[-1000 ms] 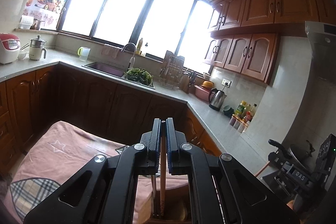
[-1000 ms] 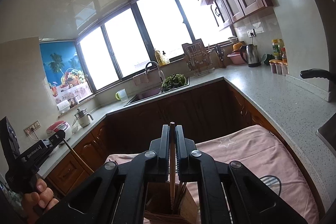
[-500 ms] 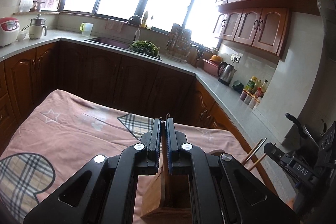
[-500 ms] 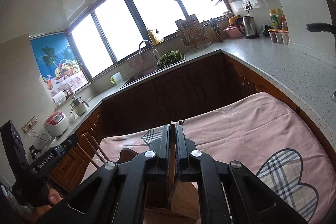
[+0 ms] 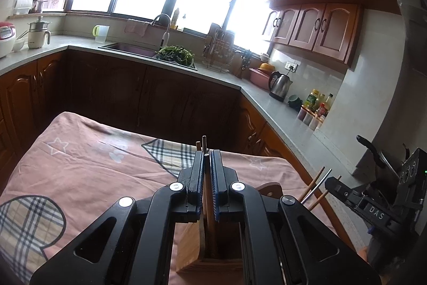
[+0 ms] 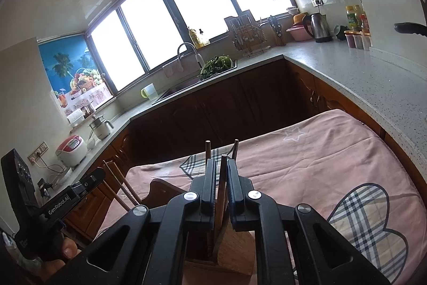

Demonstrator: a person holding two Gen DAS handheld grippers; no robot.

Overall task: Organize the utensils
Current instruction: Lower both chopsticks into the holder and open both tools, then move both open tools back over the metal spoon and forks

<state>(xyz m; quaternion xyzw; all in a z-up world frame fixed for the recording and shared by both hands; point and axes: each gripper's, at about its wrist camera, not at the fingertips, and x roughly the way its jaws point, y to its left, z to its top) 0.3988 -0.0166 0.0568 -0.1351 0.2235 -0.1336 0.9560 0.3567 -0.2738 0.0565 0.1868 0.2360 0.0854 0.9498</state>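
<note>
A wooden utensil holder (image 5: pixel 210 255) stands on the pink cloth, right under both grippers; it also shows in the right wrist view (image 6: pixel 229 250). My left gripper (image 5: pixel 207 154) is shut on a wooden chopstick (image 5: pixel 208 202) whose lower end is inside the holder. More chopstick tips (image 5: pixel 201 143) stick up beside it. My right gripper (image 6: pixel 221 163) has its jaws slightly parted around a chopstick (image 6: pixel 221 186) that stands in the holder. Other chopsticks (image 6: pixel 208 148) rise beside it. Each gripper shows in the other's view, with chopsticks in front of it (image 5: pixel 317 186).
The table carries a pink cloth (image 5: pixel 88 164) with plaid hearts (image 6: pixel 368 221). A grey countertop (image 6: pixel 360 76) runs around the kitchen with a sink (image 5: pixel 128 48), greens, a dish rack (image 5: pixel 217 50), kettle (image 5: pixel 280 83) and bottles. A rice cooker (image 6: pixel 70 150) stands at the left.
Both grippers have tilted down and lowered their chopsticks into the holder. The right gripper's jaws have parted slightly.
</note>
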